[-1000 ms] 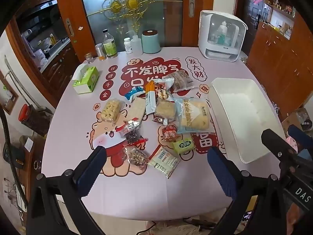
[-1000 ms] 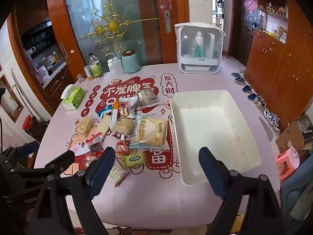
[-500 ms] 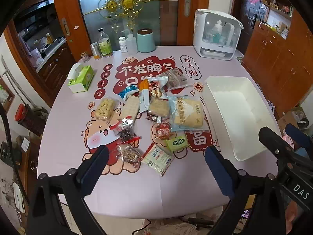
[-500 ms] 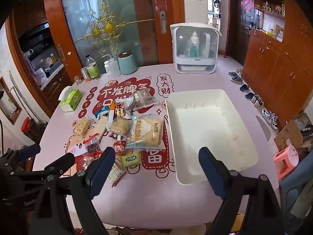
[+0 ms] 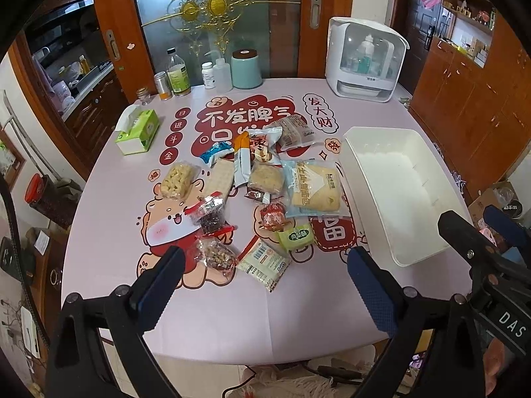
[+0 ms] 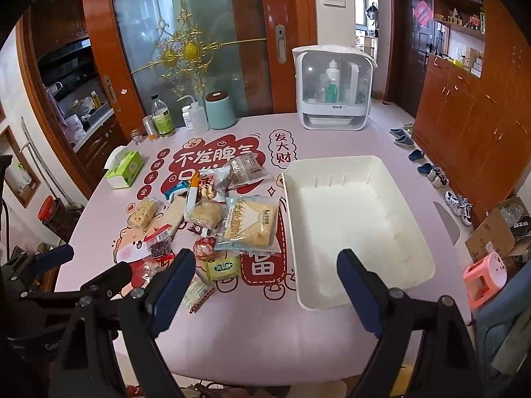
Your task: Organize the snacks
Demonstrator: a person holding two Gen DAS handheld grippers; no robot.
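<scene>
Bin (image 6: 411,199) white, nothing inside; snack packets (image 5: 259,192) beside it.

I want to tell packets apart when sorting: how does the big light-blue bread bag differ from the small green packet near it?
The light-blue bread bag is much larger than the small green packet. The bread bag is partly clear and shows a pale loaf; the green packet is opaque with a white label. The bread bag lies close beside the white bin; the green packet sits nearer the camera. Both lie flat on the table, untouched.
</scene>
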